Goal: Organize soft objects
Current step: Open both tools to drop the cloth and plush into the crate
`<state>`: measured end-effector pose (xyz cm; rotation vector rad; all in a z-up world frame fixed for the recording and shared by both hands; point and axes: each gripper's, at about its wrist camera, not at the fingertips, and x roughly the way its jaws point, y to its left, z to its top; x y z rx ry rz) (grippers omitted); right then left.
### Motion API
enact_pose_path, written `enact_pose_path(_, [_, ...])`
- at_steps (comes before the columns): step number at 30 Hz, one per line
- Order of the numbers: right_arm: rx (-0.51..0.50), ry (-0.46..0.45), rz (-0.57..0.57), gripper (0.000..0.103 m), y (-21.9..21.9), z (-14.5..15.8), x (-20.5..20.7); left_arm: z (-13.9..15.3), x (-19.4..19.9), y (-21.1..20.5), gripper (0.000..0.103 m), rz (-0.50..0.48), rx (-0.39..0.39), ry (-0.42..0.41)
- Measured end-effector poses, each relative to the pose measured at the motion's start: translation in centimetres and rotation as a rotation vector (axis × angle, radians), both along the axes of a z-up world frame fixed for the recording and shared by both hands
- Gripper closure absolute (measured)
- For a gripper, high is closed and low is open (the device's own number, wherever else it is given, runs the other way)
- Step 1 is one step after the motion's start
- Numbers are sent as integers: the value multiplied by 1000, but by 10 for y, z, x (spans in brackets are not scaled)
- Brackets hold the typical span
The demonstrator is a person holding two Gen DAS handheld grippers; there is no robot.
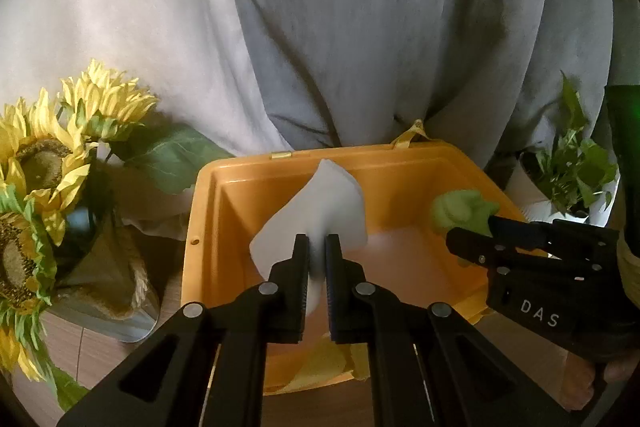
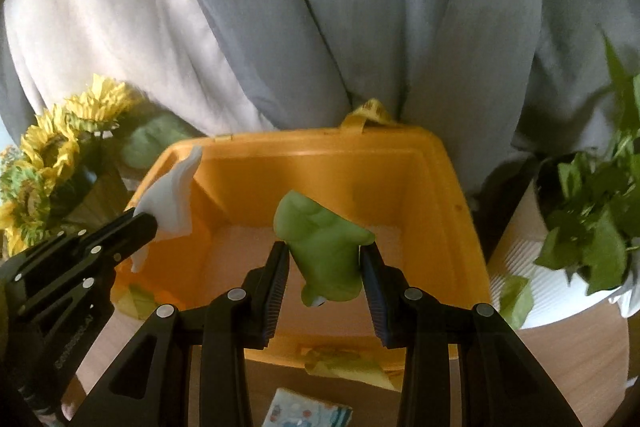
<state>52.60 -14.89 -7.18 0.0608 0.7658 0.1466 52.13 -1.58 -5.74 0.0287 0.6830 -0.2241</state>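
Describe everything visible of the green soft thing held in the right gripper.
The green soft toy is pale lime, smooth and rubbery-looking, a lumpy squashed body with a narrower lower end showing a small white-and-blue spot. It hangs pinched between the two pads of the right gripper, which press its sides. It is above the open orange bin, not touching the floor of the bin. From the left wrist view only its rounded top shows beyond the gripper's fingers. What it depicts is unclear.
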Motion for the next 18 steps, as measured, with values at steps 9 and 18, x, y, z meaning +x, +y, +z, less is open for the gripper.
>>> enact_pose_path(9, [-10,28,-5,49,-5,-2,7,-2,2,-3,64,28,45,-5])
enact_pose_path(18, [-67,-39,-38,49,-9,16,-17,10,-27,5,60,72,37,-33])
